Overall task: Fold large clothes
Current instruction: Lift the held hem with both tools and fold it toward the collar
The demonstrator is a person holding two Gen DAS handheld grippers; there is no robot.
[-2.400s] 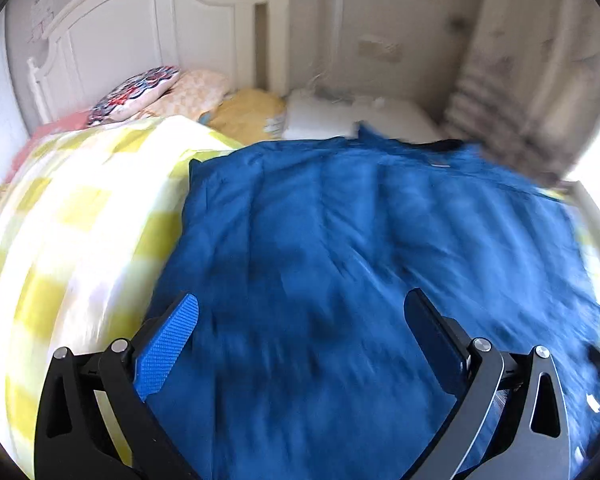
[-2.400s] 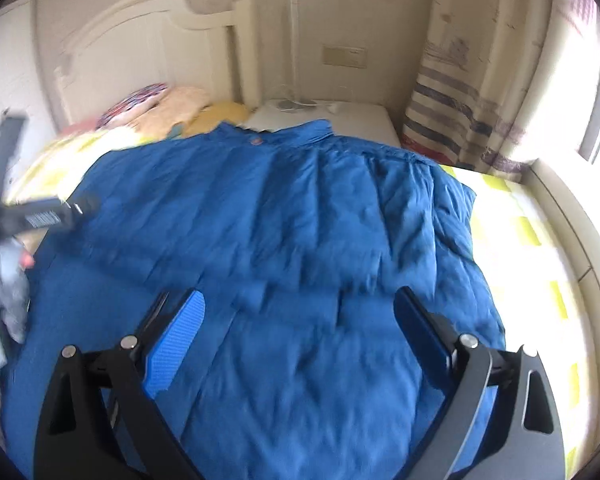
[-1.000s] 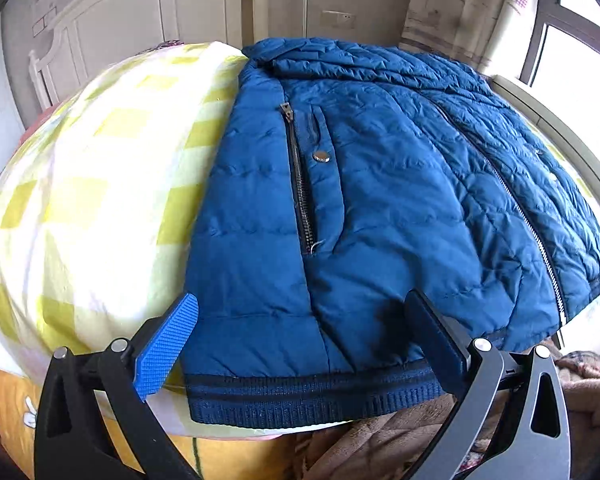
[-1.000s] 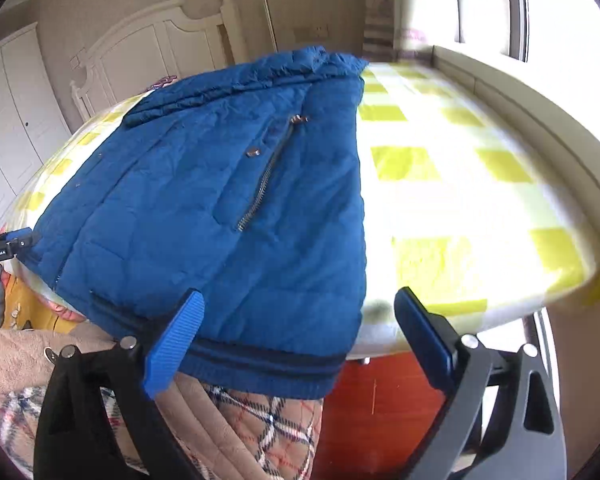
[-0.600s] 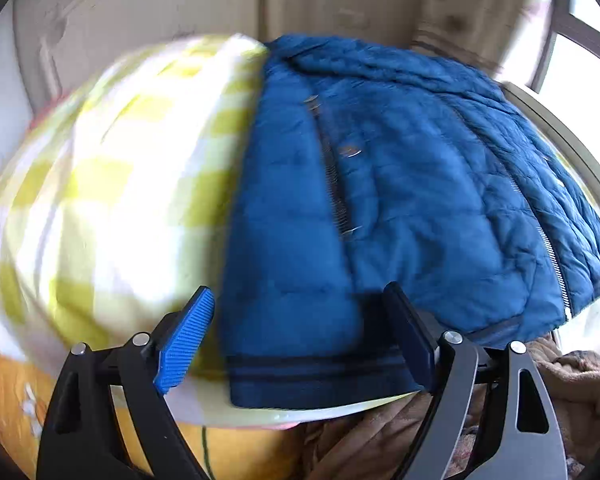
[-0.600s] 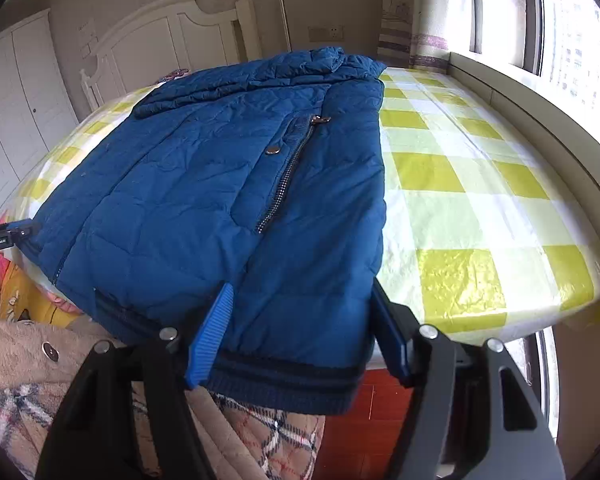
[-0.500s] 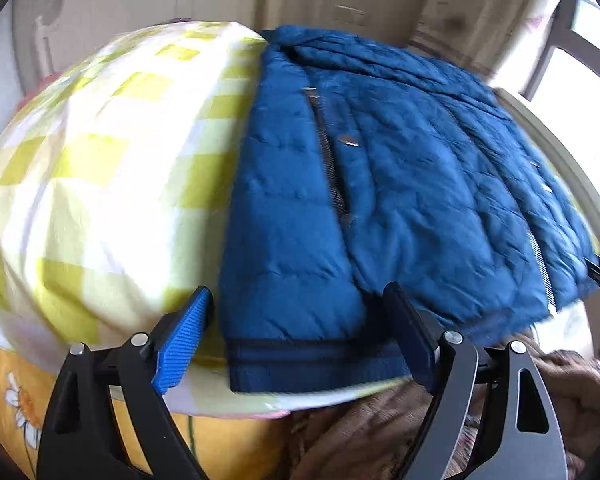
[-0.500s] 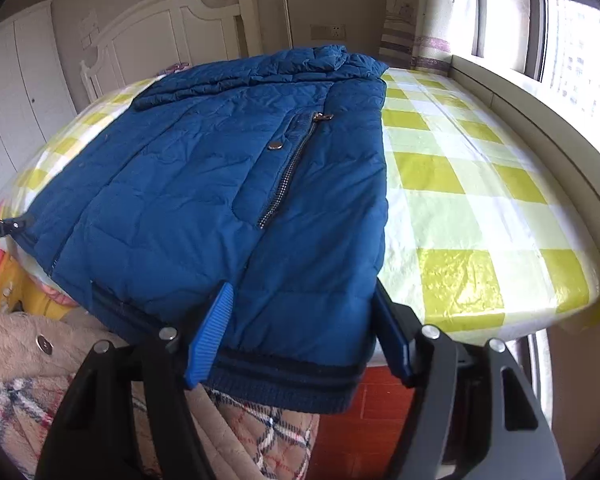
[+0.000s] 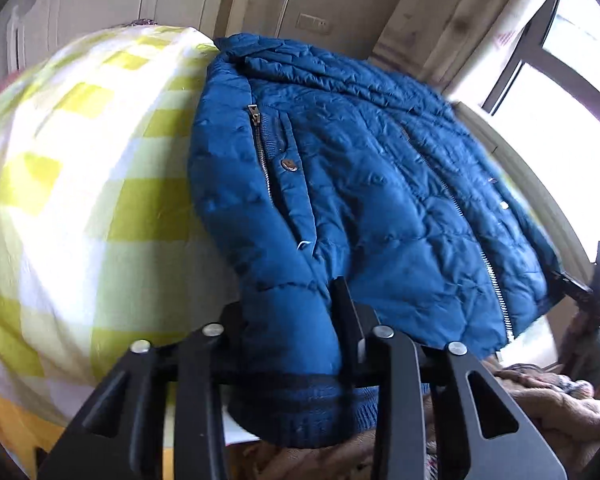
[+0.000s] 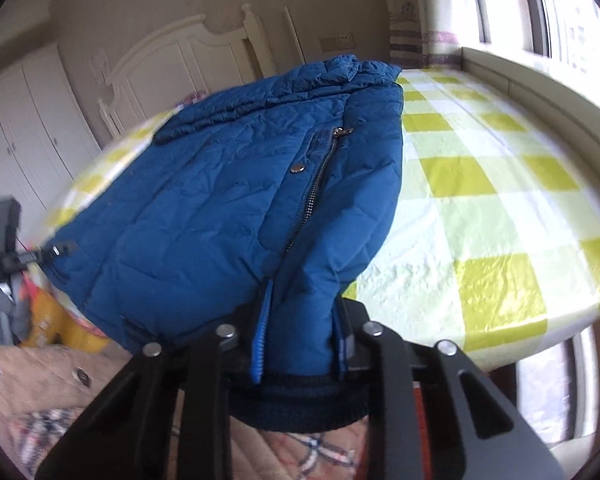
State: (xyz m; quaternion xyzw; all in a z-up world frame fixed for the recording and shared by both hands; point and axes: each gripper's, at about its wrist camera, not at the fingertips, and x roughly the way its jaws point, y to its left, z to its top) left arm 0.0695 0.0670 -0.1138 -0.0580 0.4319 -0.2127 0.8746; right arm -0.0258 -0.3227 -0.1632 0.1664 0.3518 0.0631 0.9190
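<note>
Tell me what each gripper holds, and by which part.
Both hold the blue jacket by its ribbed hem: left gripper at one bottom corner, right gripper at the other.

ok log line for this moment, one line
stage: hem grasp | left hand-held gripper: shut on blue jacket hem corner | right hand-held gripper: shut on other hem corner | jacket: flat on checked bedsheet

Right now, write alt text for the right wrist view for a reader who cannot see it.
The right gripper is shut on the dark ribbed hem of a blue quilted jacket, which lies front up, zipped, on a bed with a yellow-and-white checked sheet. A white headboard and a bright window stand behind.
</note>
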